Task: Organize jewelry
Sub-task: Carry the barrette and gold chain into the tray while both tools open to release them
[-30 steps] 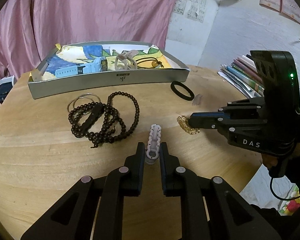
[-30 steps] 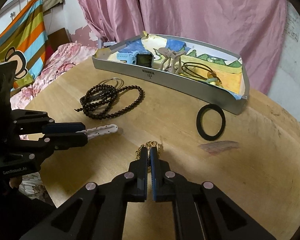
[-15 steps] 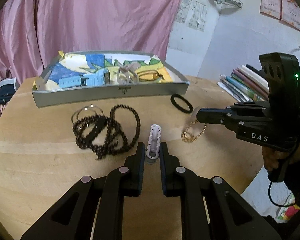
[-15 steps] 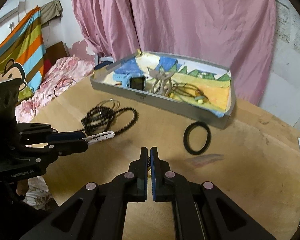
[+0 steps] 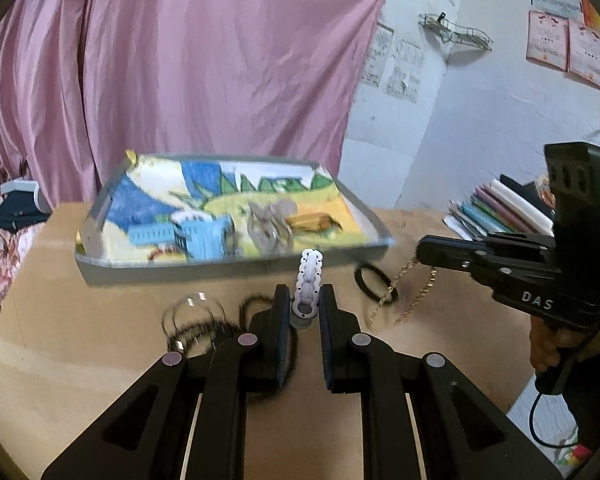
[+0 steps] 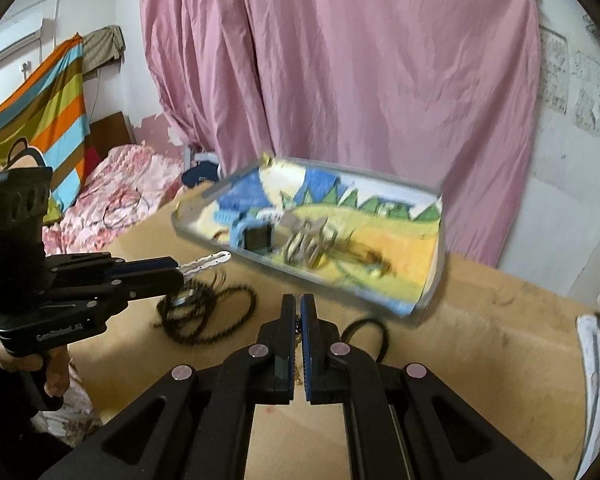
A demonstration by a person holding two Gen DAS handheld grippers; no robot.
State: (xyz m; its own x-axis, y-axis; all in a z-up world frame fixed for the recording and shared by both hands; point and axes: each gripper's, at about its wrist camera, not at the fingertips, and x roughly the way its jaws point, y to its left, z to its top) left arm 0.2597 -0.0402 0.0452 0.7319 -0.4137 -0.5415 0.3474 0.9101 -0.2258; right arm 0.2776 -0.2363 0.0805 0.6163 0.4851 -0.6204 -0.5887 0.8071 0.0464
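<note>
I am pinching a white beaded bracelet (image 5: 309, 276) between the fingers of my left gripper (image 5: 305, 304); the bracelet is sticking straight out past the fingertips, raised above the wooden table (image 5: 100, 336) and just in front of the tray (image 5: 228, 268). My right gripper (image 6: 298, 320) is pressing its fingers nearly together on a thin gold chain (image 5: 414, 292), which is dangling in a loop below the fingertips, off the table and near the tray's right front corner. The tray itself is a shallow grey one lined with a colourful landscape picture, and it is already holding a blue watch (image 6: 256, 236), a pale hair clip (image 6: 306, 240) and a dark cord piece, all blurred. On the table in front of the tray, a tangle of dark prayer beads (image 6: 204, 316) is lying beside some thin metal bangles (image 5: 192, 308), and a black hair tie (image 5: 374, 282) is resting near the tray's right front corner, under the hanging chain. A pink curtain (image 5: 180, 72) is hanging behind the tray. A stack of books (image 5: 496, 212) is sitting to the right of the tray. A hand (image 5: 548, 344) is gripping the right gripper's handle.
</note>
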